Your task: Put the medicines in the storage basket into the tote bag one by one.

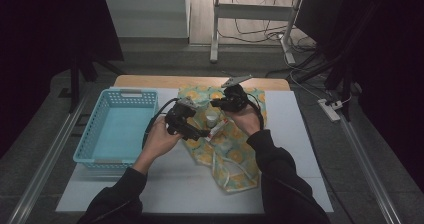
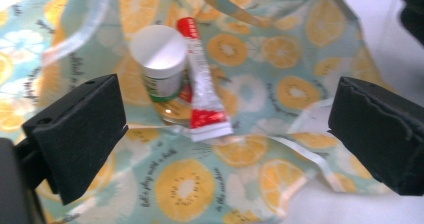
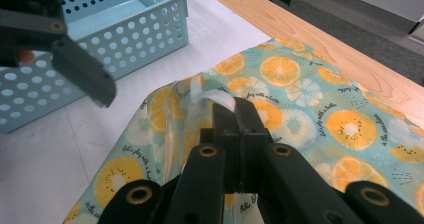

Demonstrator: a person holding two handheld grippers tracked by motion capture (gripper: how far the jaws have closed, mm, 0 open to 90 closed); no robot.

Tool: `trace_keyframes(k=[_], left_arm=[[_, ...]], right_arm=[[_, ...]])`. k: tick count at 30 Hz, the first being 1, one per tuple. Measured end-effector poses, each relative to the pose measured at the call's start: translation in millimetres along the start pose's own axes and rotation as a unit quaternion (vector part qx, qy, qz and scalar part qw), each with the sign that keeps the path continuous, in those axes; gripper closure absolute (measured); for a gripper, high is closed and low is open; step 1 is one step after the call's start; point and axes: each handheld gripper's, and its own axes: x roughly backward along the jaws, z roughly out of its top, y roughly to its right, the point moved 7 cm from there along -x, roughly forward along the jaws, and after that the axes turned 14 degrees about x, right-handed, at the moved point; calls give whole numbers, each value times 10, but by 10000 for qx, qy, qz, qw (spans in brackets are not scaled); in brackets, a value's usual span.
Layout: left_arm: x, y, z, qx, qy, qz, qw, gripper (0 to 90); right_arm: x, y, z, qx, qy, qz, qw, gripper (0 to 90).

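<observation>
A teal cloth bag (image 1: 235, 154) printed with orange slices lies spread on the white mat. On the cloth sit a small jar with a white lid (image 2: 159, 59) and a red-and-white tube (image 2: 202, 89), touching side by side. My left gripper (image 2: 230, 99) hovers over them, jaws wide open, nothing between the pads. In the high view it is just left of the jar (image 1: 212, 118) and tube (image 1: 218, 130). My right gripper (image 3: 235, 109) is shut on the bag's pale strap (image 3: 212, 95), holding it lifted off the cloth (image 3: 310, 94).
A light blue perforated basket (image 1: 90, 134) stands on the mat left of the bag, with nothing visible inside. The table's bare wooden edge (image 3: 320, 39) runs behind the bag. Past the table are a desk frame and cables on the floor.
</observation>
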Motion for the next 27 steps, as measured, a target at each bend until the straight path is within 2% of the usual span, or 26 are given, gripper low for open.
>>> trace_keyframes(k=[7,11,27], left_arm=[[26,115,-92,-166,16,-121,9998,0],[49,155,-143,-184,50,-223,9996,0],[-4,242,-440,-383,-39,-150,9991,0]], right_arm=[[12,-24,-4,14,15,21,10000,898],[22,-38,-8,35,34,39,10000,898],[22,-49,-42,20,34,45,10000,897]])
